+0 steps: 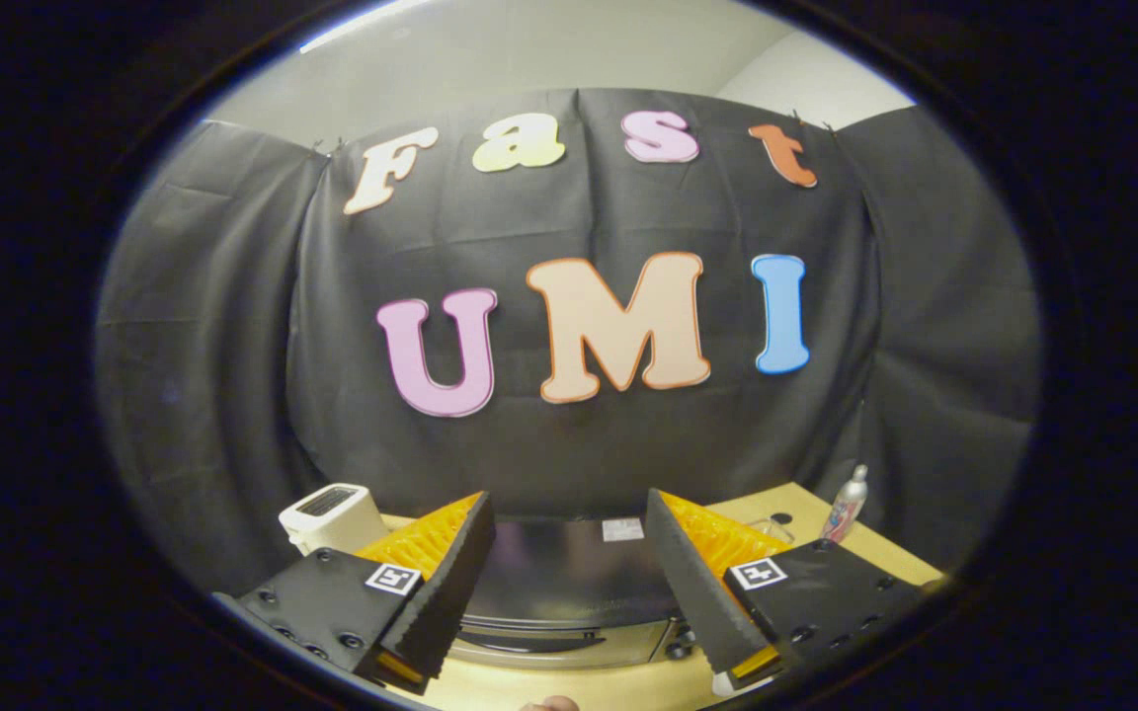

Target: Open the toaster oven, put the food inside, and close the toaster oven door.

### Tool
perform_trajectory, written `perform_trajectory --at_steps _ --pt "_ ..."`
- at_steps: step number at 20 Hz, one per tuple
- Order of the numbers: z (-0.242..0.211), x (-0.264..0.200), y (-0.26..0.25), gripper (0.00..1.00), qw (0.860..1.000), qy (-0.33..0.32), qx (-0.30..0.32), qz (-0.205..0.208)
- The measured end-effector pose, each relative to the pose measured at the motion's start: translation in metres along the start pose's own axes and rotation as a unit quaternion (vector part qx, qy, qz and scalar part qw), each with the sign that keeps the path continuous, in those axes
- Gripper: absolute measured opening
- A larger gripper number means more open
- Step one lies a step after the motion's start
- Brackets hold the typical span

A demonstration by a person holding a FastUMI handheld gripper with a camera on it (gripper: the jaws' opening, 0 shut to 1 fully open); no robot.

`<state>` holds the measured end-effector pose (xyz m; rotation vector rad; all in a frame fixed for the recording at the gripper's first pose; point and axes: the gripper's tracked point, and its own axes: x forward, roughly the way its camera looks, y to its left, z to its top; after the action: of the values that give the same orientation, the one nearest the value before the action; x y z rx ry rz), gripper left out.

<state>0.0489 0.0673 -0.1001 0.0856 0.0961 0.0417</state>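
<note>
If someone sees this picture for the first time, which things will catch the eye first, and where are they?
The tongs stand out first: the two fingers are spread open with nothing between them. In the gap, just ahead, sits the toaster oven, its door closed. A white appliance stands beyond the left finger, and a small bottle on the wooden table beyond the right one.

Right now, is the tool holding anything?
No, the tool is open, with nothing between its fingers; the toaster oven sits beyond them.
</note>
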Motion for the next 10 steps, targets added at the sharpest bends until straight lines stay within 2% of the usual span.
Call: perform_trajectory --at_steps 4,10 --pt "-0.052 0.024 0.013 0.97 0.999 0.039 0.013 0.002" --pt "-0.118 0.039 0.02 0.98 0.995 0.1 -0.006 -0.005"
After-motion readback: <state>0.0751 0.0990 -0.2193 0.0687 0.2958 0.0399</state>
